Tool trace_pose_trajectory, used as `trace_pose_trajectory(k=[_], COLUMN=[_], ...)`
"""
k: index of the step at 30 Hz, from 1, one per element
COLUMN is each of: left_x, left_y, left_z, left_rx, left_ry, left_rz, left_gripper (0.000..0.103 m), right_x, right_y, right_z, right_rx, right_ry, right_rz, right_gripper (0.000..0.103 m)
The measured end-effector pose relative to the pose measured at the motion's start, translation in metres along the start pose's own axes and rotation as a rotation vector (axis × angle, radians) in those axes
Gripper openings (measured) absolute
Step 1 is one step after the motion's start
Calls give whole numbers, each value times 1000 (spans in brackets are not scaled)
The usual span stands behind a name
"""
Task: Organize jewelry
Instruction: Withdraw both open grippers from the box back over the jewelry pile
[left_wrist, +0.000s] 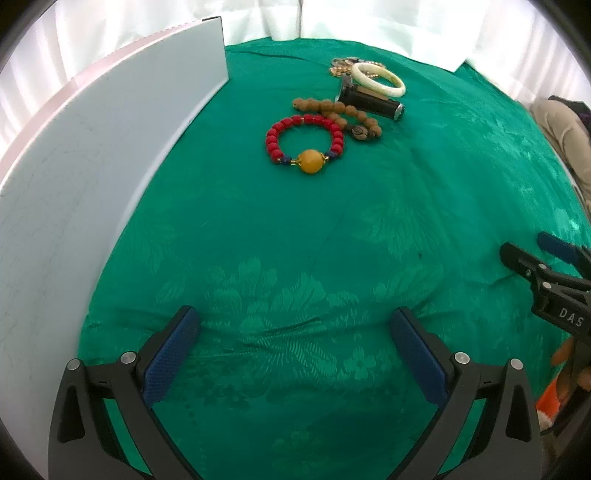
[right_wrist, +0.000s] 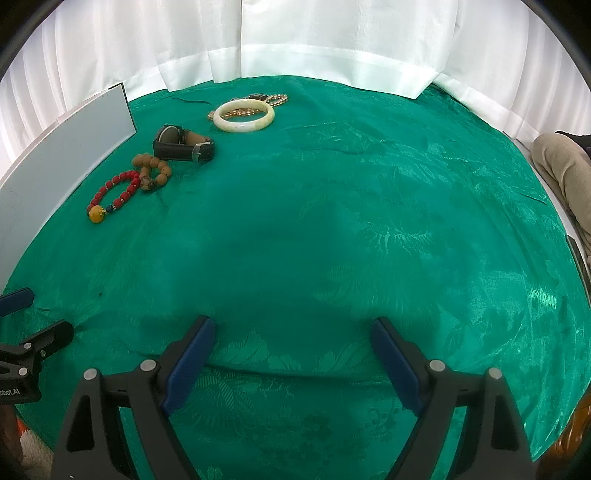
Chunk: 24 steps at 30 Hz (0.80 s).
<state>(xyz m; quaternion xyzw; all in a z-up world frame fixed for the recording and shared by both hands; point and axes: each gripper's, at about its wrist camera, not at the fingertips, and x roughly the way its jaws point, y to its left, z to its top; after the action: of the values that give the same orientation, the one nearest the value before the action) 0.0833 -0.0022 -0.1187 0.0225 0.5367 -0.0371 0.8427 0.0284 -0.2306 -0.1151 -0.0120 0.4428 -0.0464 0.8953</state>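
Note:
A red bead bracelet (left_wrist: 303, 142) (right_wrist: 112, 194) with a yellow bead lies far ahead on the green cloth. Behind it sit a brown bead bracelet (left_wrist: 340, 116) (right_wrist: 153, 171), a black-strapped watch (left_wrist: 369, 99) (right_wrist: 183, 146), a cream bangle (left_wrist: 377, 79) (right_wrist: 244, 116) and a gold bead chain (left_wrist: 338, 66) (right_wrist: 277, 98). My left gripper (left_wrist: 295, 321) is open low over the cloth, well short of the jewelry, nothing between its fingers. My right gripper (right_wrist: 293, 328) is open too, empty, with the jewelry far to its upper left.
A flat white box (left_wrist: 92, 155) (right_wrist: 70, 133) stands along the left of the green cloth (left_wrist: 295, 229) (right_wrist: 332, 221). White curtains hang behind the table. A person's beige-clad leg (right_wrist: 565, 166) shows at the right edge. Each gripper appears at the other view's edge.

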Motion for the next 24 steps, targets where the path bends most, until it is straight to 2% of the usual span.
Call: trace_pose_trajectory(k=[9, 15, 18, 24], left_x=[1, -3, -11, -25], left_y=[-2, 5, 9, 19], left_z=[3, 5, 7, 15], left_rx=[23, 5, -14, -24], left_ry=[16, 25, 16, -18], left_rz=[-14, -57, -80, -77], left_gripper=[103, 102, 102, 102], right_x=[-1, -1, -1, -1], right_y=[0, 0, 0, 0], right_z=[-1, -1, -1, -2], right_rx=[1, 1, 2, 2], right_ry=[-5, -5, -5, -7], right_rz=[-1, -1, -2, -2], right_gripper=[88, 88, 88, 89])
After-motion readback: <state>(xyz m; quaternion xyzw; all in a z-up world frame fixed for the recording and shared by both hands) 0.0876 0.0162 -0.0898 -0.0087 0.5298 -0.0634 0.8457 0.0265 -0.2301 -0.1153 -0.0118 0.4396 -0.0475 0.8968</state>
